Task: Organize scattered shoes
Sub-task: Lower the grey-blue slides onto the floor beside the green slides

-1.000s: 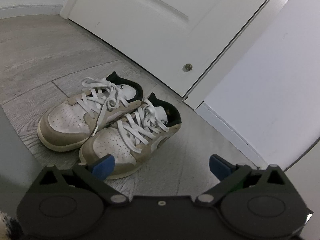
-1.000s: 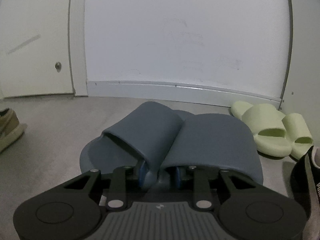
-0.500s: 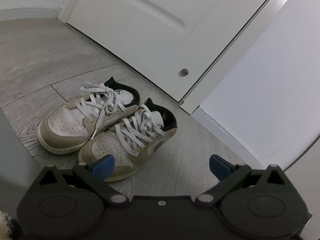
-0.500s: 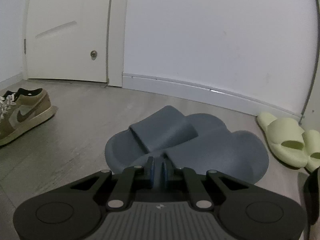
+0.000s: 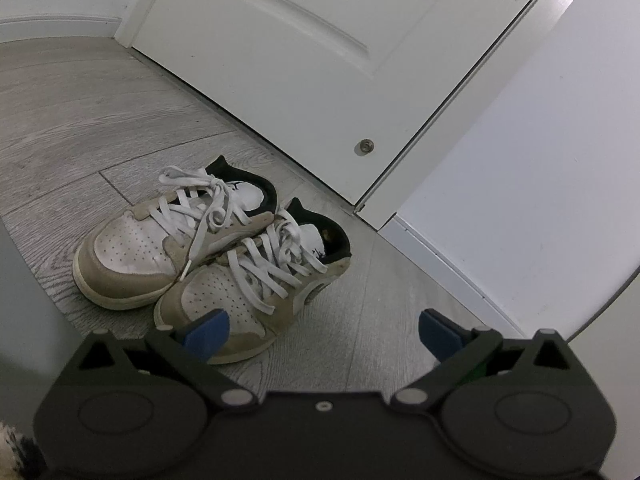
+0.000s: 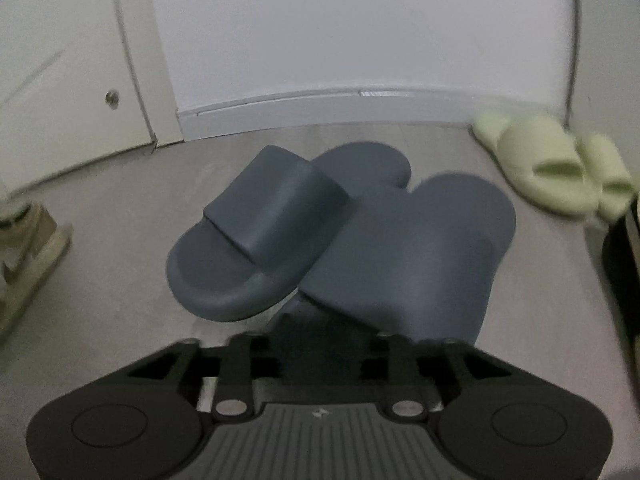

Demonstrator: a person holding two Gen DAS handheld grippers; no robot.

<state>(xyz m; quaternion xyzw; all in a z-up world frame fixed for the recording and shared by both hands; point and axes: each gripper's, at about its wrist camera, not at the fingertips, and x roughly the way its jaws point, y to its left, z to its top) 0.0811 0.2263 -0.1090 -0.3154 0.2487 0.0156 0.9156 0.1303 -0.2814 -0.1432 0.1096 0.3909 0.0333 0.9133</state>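
Two blue-grey slides lie on the floor by the wall in the right wrist view. The left slide [image 6: 264, 220] leans across the right slide [image 6: 420, 248]. My right gripper [image 6: 320, 328] is right at their near ends. Its finger arms stand partly apart and its tips are hidden in blur and shadow under the slides. A pair of tan-and-white sneakers [image 5: 240, 300] sits side by side near the door. My left gripper [image 5: 322, 334] hovers open just in front of them, holding nothing, its left pad [image 5: 204, 334] overlapping the nearer toe.
A white door [image 5: 300, 40] and a baseboard [image 6: 320, 108] bound the floor. Pale green slides [image 6: 552, 164] lie at the right by the wall. A dark shoe [image 6: 624, 264] is at the right edge and a tan sneaker [image 6: 28, 248] at the left edge.
The right view has swung back to the right and tilted down, with motion blur. The right gripper's finger arms stand wider than half a second ago. The left gripper has barely moved.
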